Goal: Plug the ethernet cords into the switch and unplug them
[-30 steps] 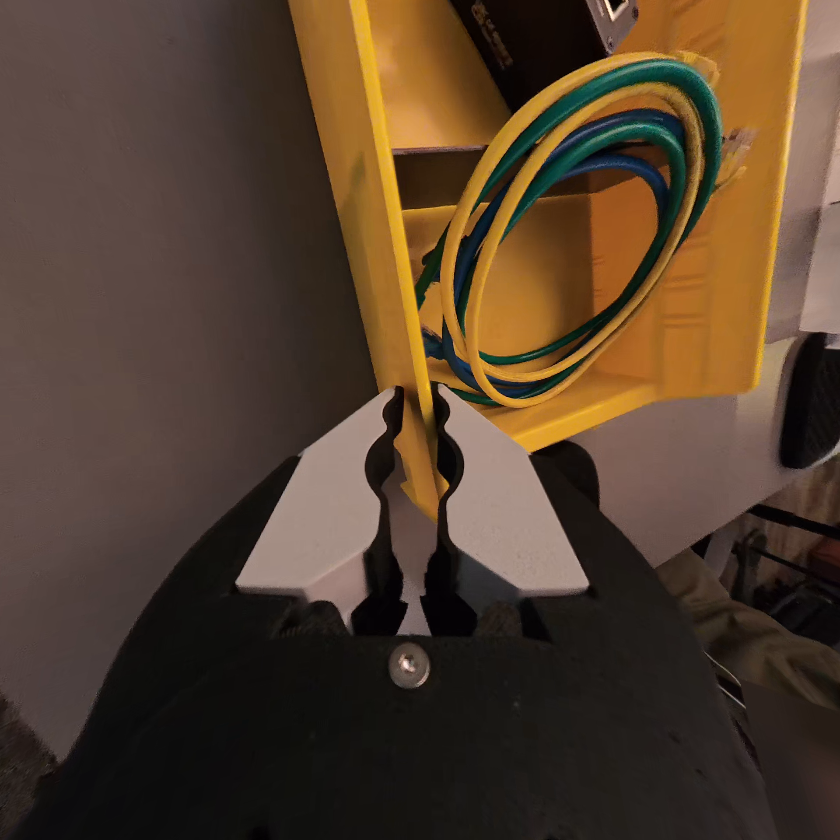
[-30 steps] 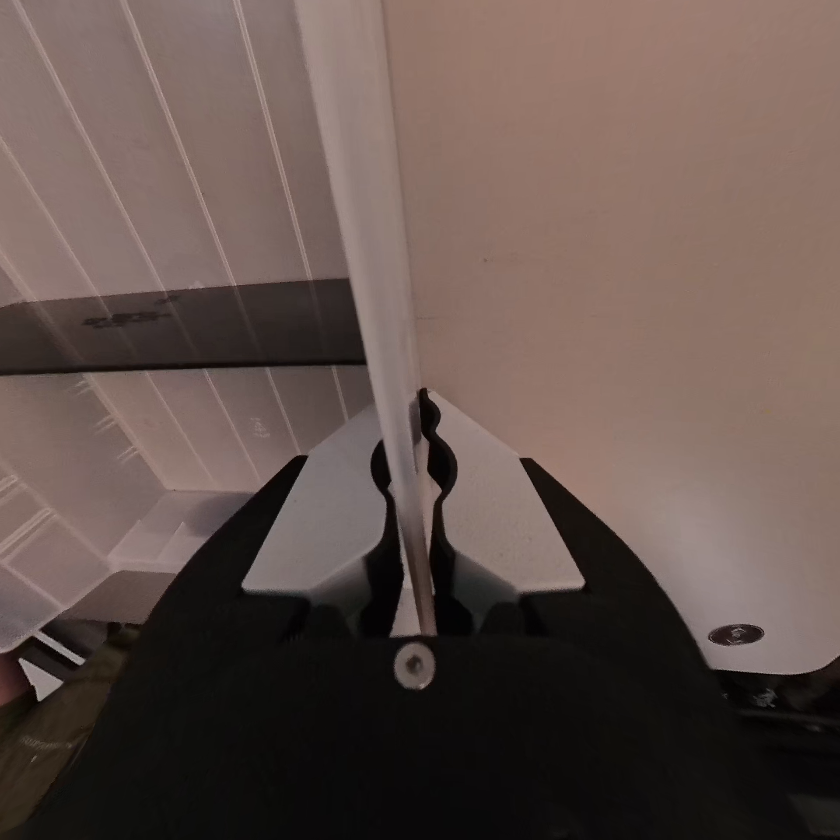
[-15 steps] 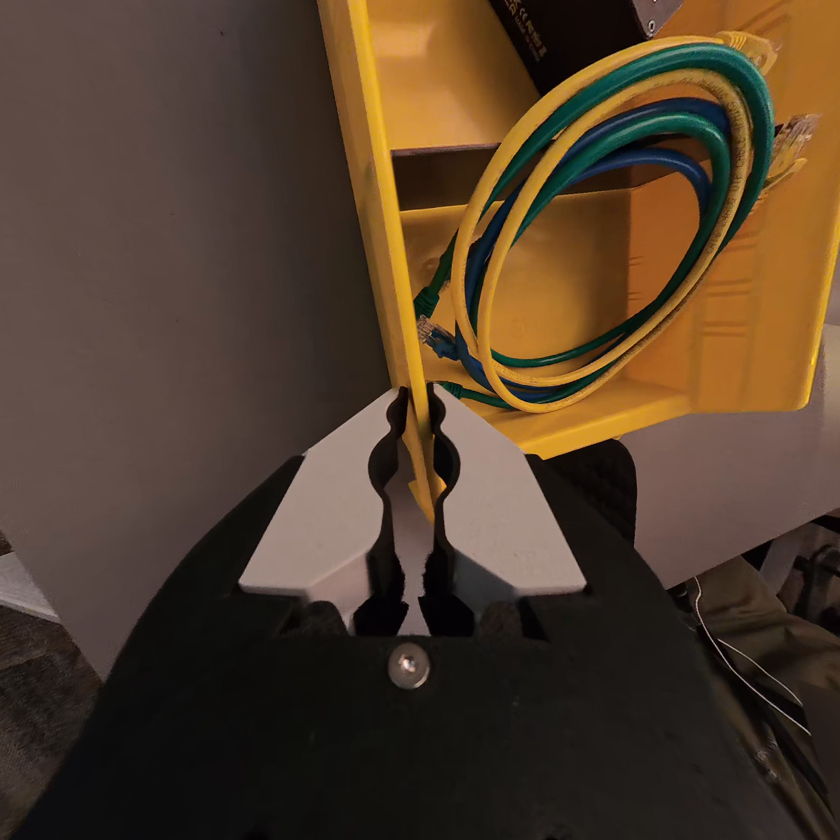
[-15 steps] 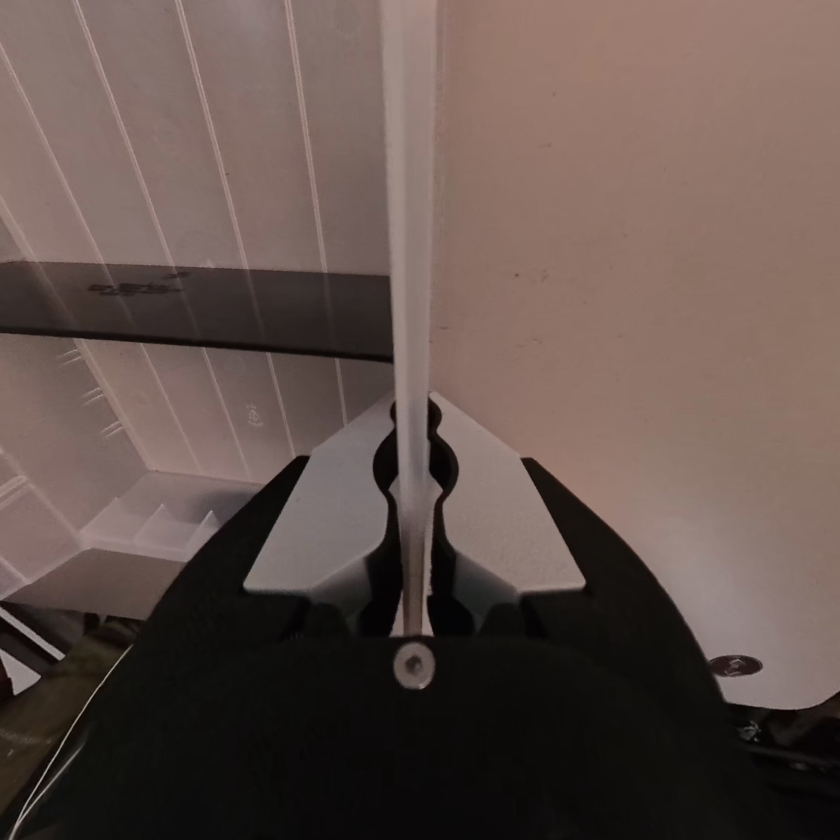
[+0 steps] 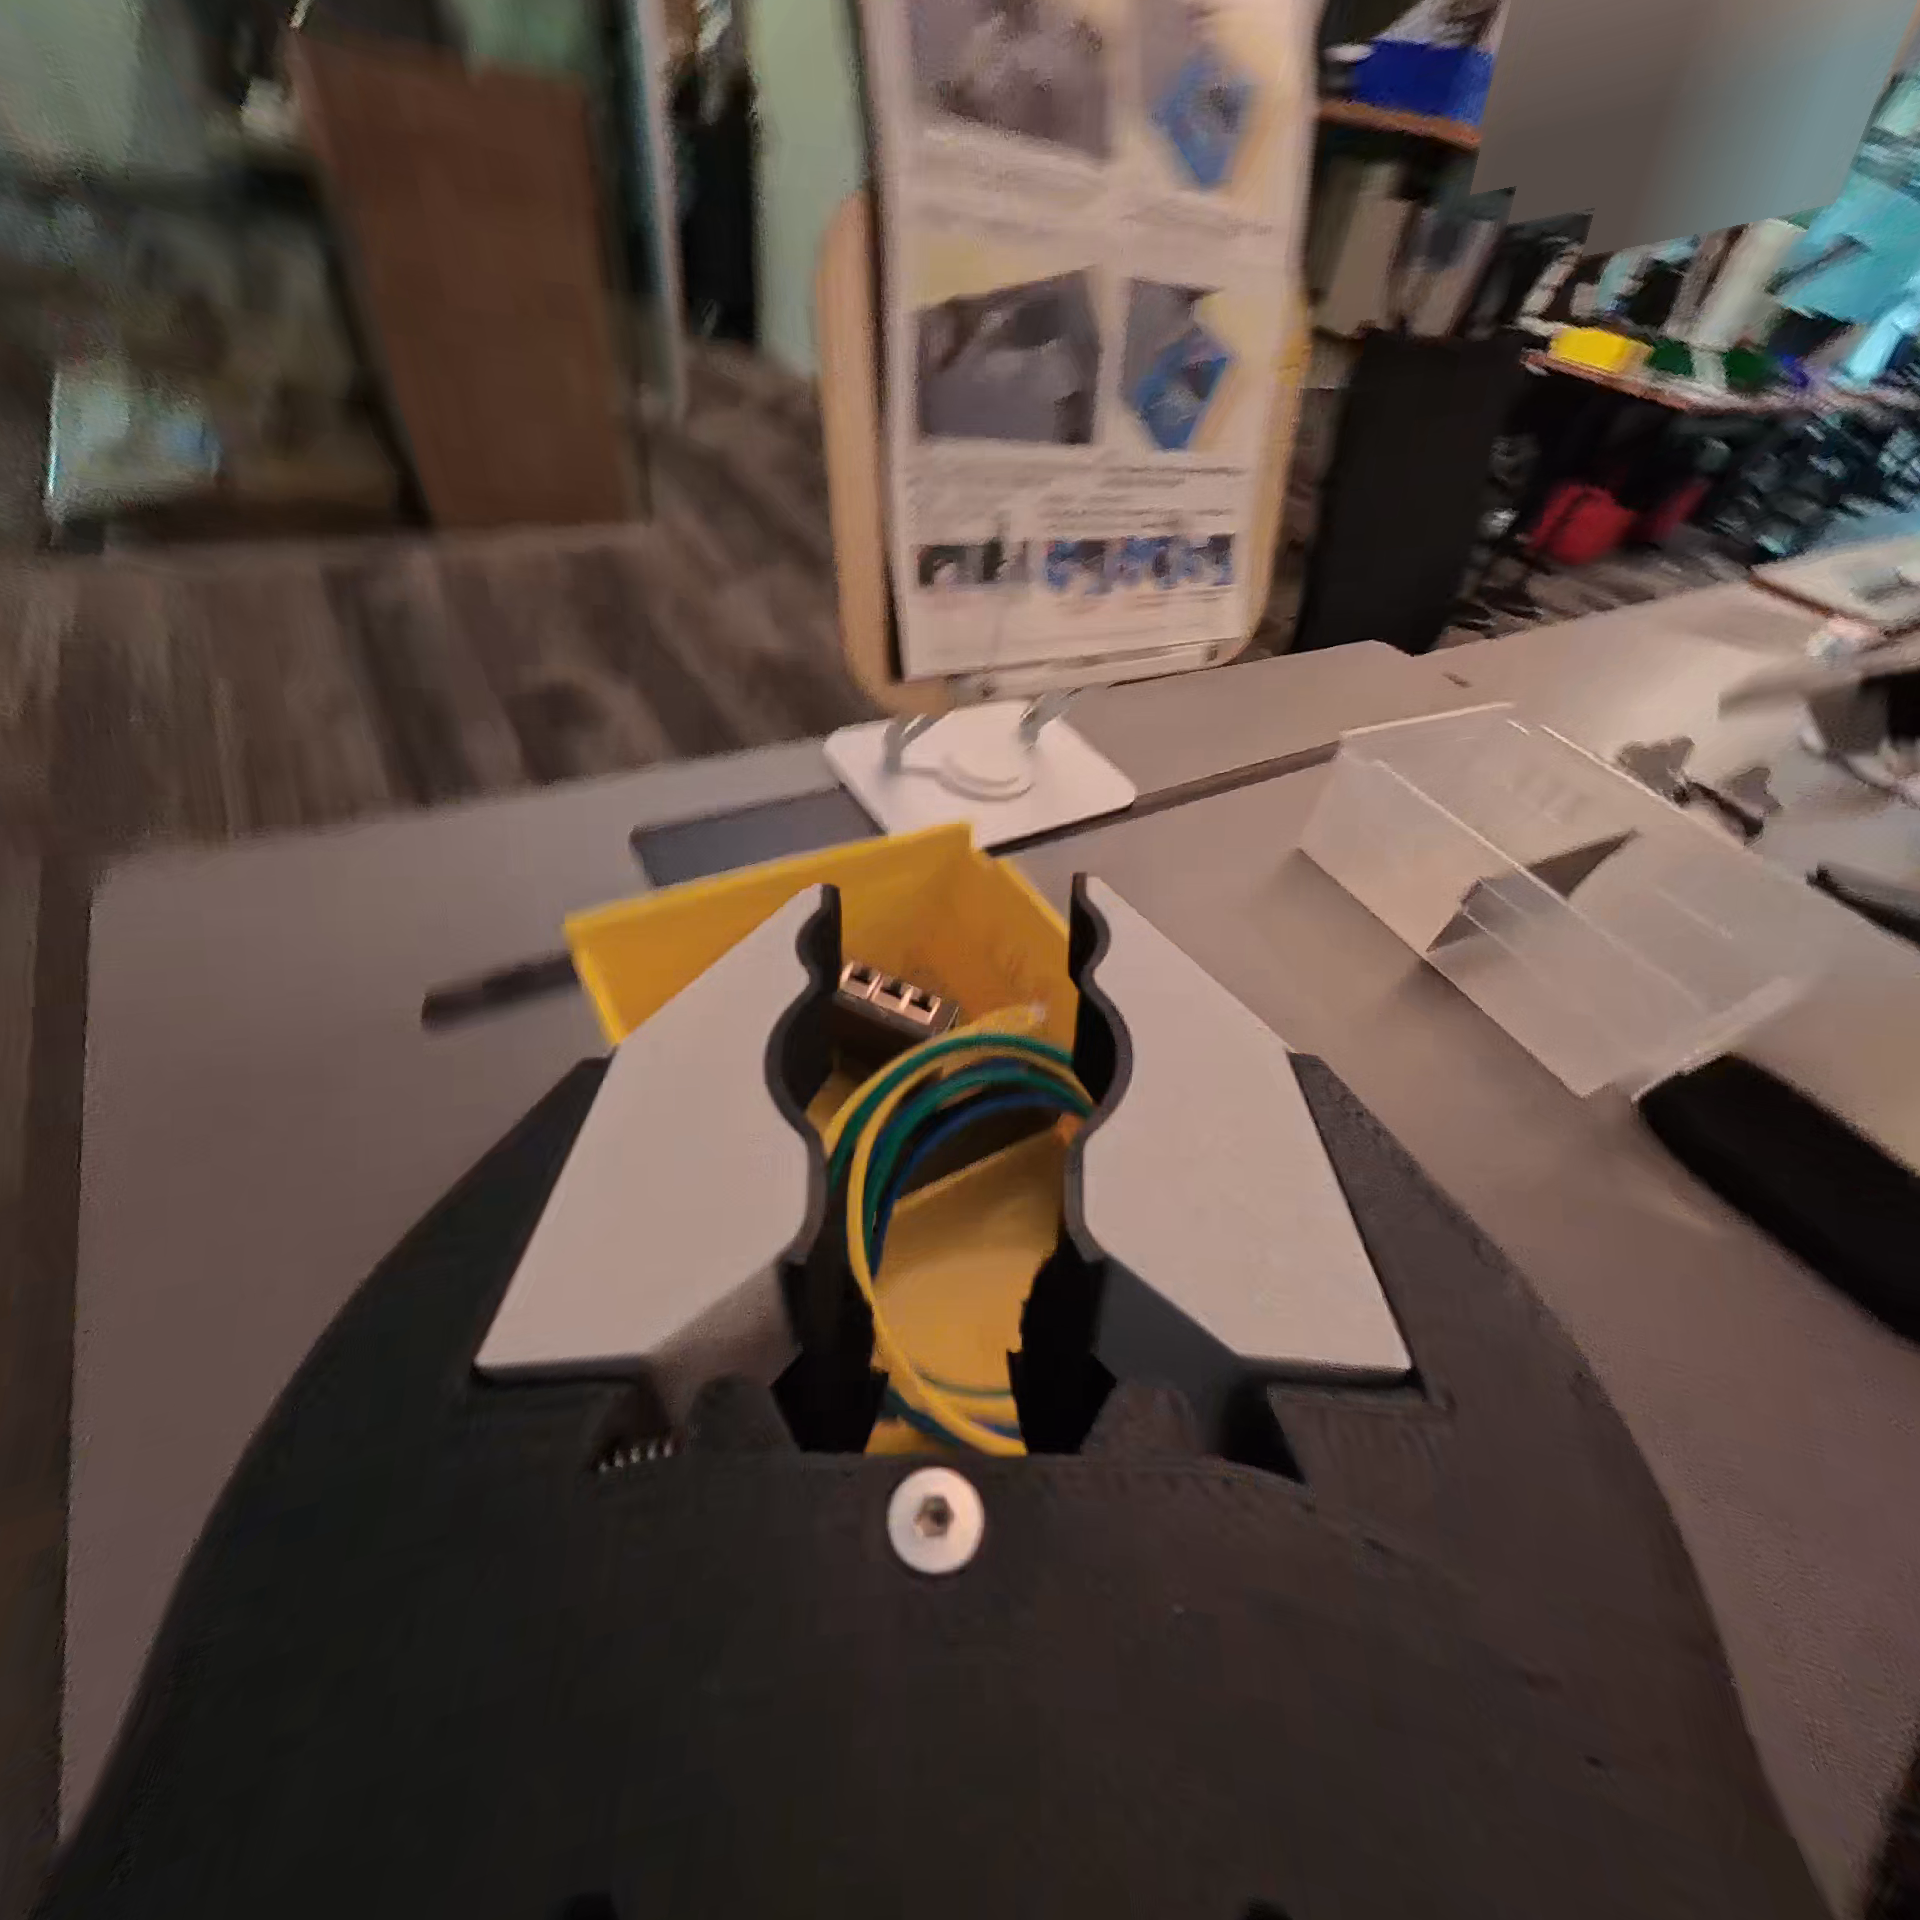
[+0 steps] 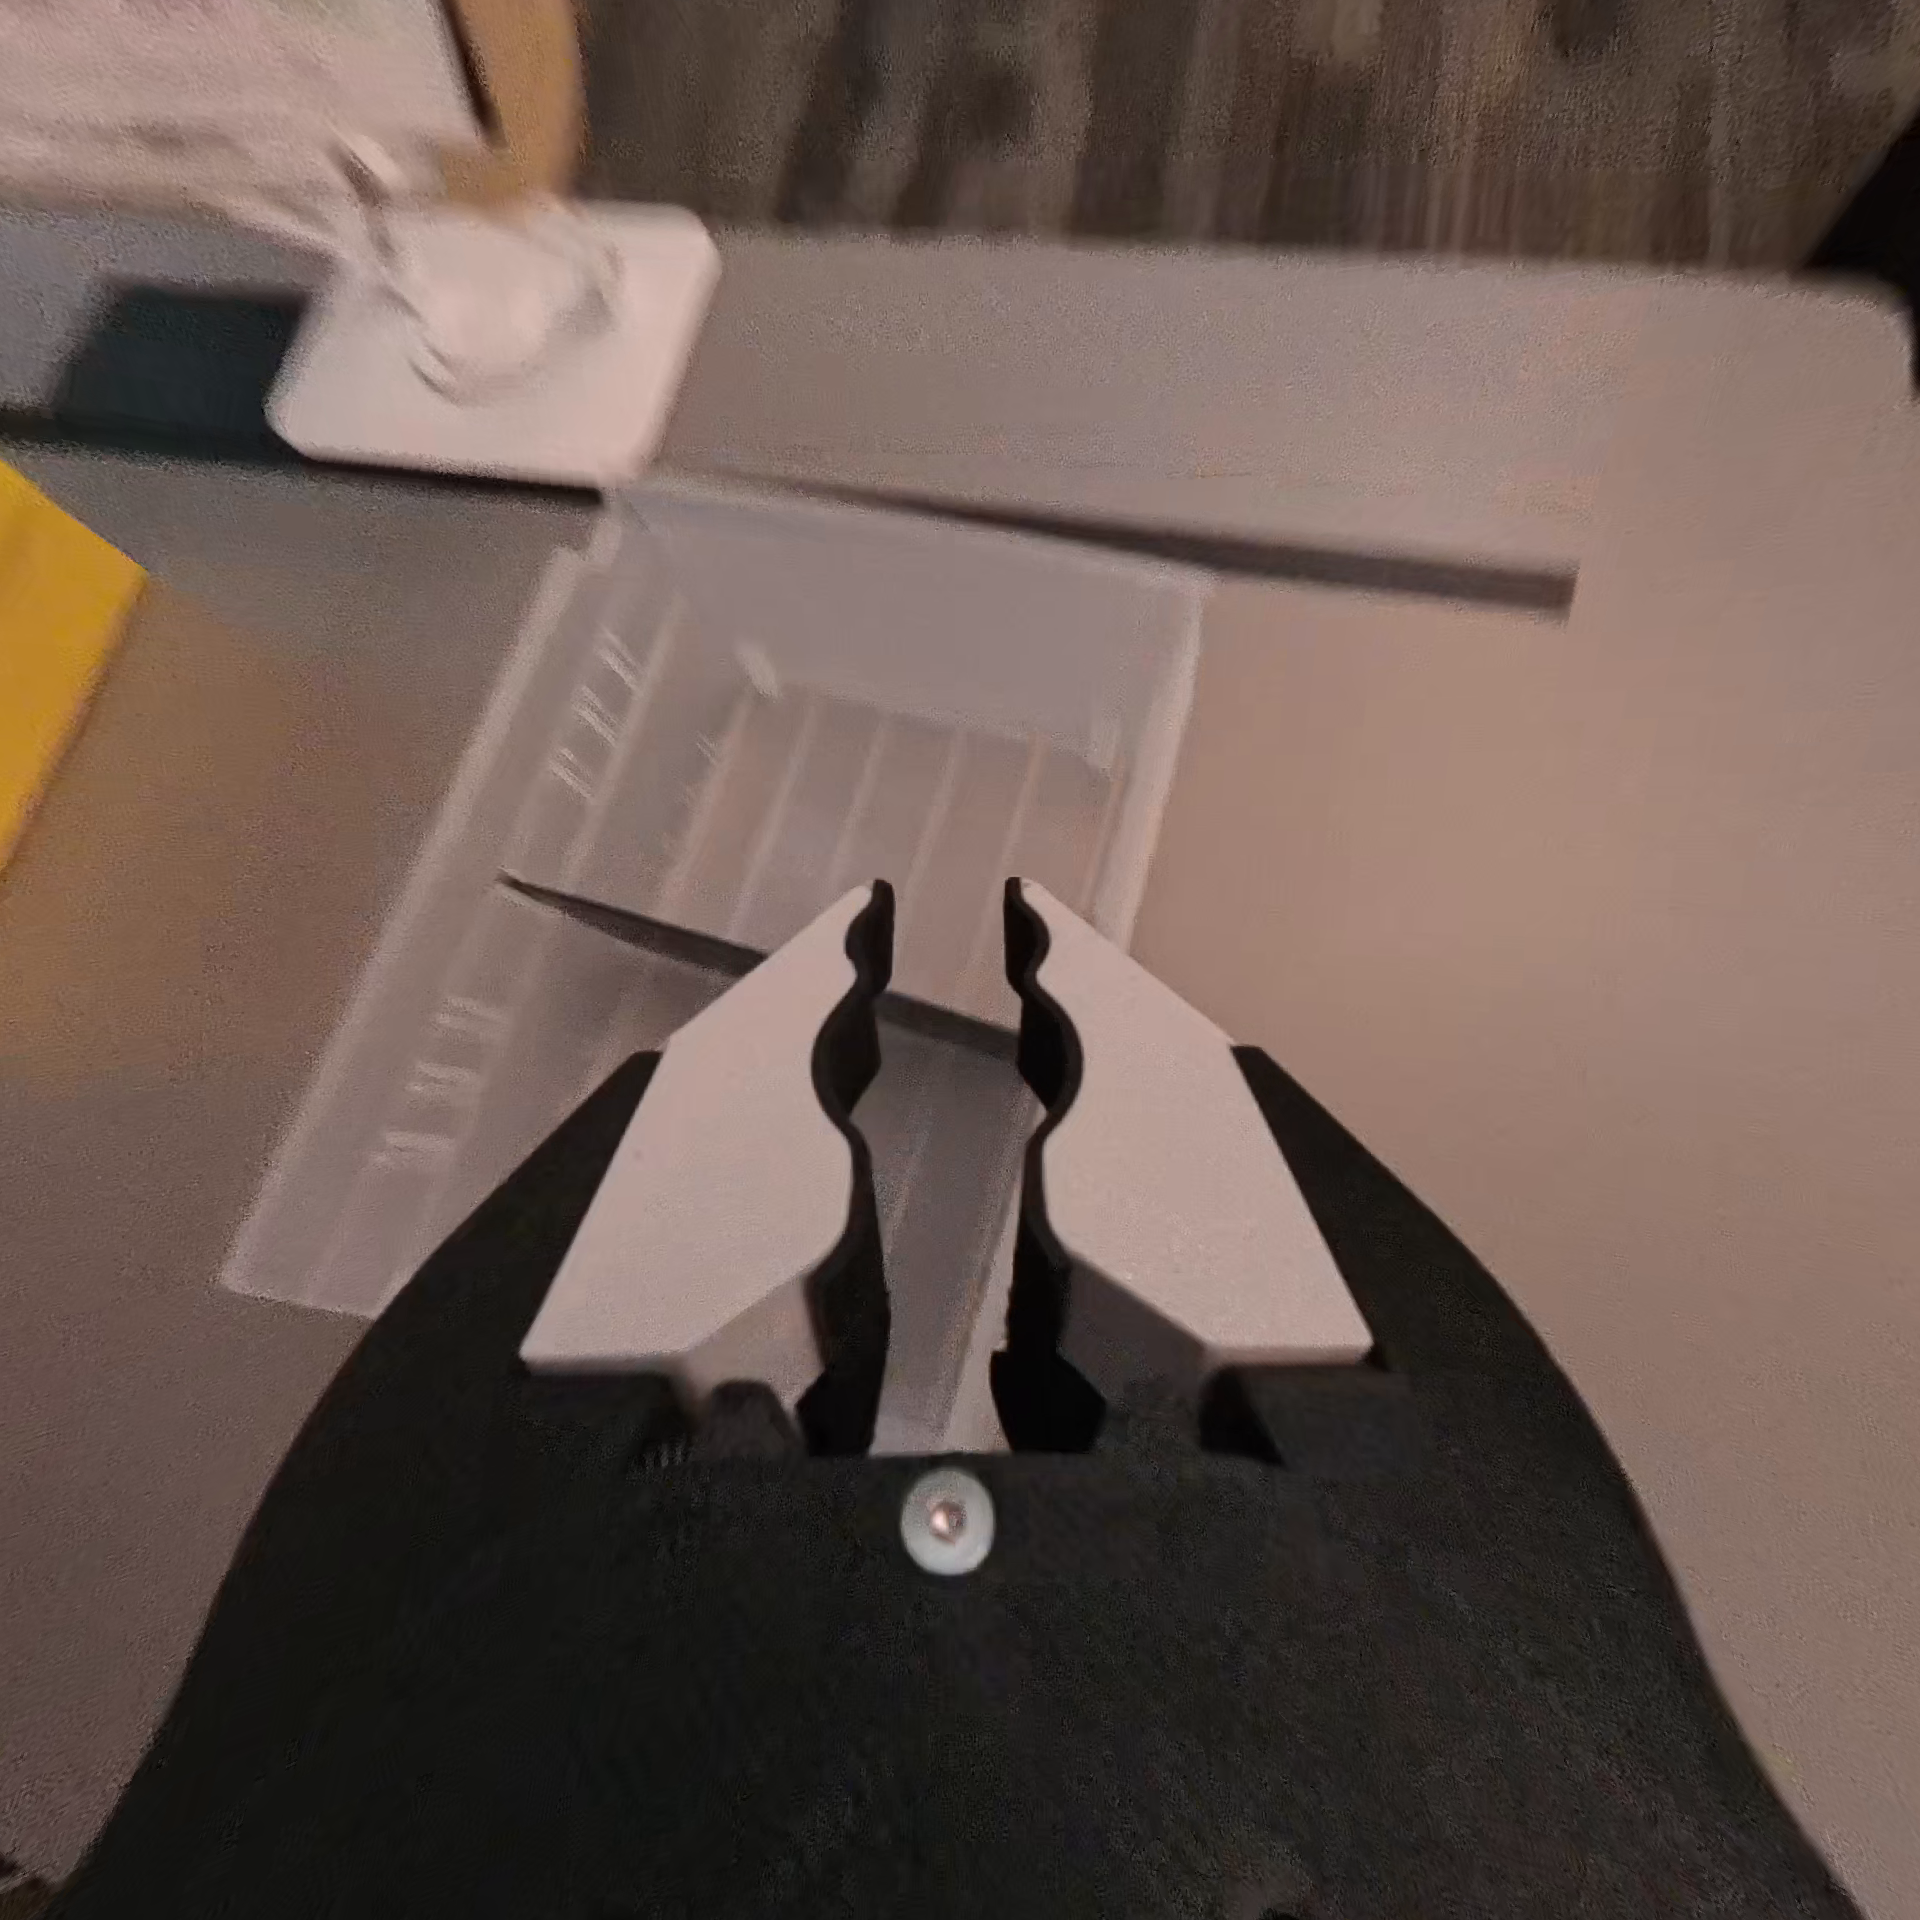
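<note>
Grippers are both hanging empty: left gripper (image 5: 951,904) wide over the yellow bin (image 5: 665,930), right gripper (image 6: 943,902) narrowly parted over the clear bin (image 6: 831,665). Reaching past the coiled ethernet cords (image 5: 935,1101) for one plug, clear of the switch (image 5: 894,1006), looks wisest.

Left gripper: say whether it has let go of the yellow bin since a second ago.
Yes. The left gripper is open and drawn back; the yellow bin sits on the table.

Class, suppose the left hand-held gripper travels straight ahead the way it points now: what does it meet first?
Probably the coiled ethernet cords lying in the yellow bin, seen between the open left hand-held gripper; the switch sits just beyond. Depth is uncertain.
</note>
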Demonstrator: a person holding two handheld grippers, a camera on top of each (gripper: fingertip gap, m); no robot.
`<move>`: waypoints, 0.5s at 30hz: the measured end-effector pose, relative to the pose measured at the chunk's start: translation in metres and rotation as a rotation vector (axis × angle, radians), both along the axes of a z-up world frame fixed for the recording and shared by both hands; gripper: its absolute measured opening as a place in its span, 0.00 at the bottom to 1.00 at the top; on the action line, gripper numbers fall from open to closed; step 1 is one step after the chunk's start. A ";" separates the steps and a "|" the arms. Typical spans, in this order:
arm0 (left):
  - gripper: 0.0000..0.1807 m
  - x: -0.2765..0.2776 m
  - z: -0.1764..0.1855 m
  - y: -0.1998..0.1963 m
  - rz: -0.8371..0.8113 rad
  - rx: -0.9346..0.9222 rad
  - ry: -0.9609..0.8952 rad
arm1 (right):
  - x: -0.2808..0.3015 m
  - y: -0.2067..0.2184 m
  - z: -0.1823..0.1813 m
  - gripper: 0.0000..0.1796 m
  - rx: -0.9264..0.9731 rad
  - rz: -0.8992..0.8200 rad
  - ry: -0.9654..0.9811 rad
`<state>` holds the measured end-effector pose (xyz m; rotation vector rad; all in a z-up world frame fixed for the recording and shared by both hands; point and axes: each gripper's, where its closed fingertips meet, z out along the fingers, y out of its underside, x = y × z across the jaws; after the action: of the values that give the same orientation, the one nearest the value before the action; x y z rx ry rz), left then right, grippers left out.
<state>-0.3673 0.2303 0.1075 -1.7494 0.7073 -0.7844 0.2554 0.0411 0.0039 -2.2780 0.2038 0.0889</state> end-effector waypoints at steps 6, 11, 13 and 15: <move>0.30 0.074 -0.012 -0.010 -0.138 0.384 0.231 | -0.098 -0.005 0.179 0.41 0.985 0.297 -0.144; 0.29 0.101 -0.096 0.002 -0.251 0.228 0.616 | -0.166 -0.012 0.225 0.38 1.177 0.462 -0.226; 0.31 0.098 -0.124 0.012 -0.252 0.164 0.724 | -0.181 -0.010 0.236 0.37 1.210 0.493 -0.239; 0.34 0.094 -0.148 0.019 -0.250 0.105 0.808 | -0.191 -0.006 0.239 0.36 1.232 0.528 -0.230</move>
<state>-0.2736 0.2497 -0.0402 -1.8871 1.4929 -0.1557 0.0642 0.0347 0.2426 -1.0420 -0.4702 0.1654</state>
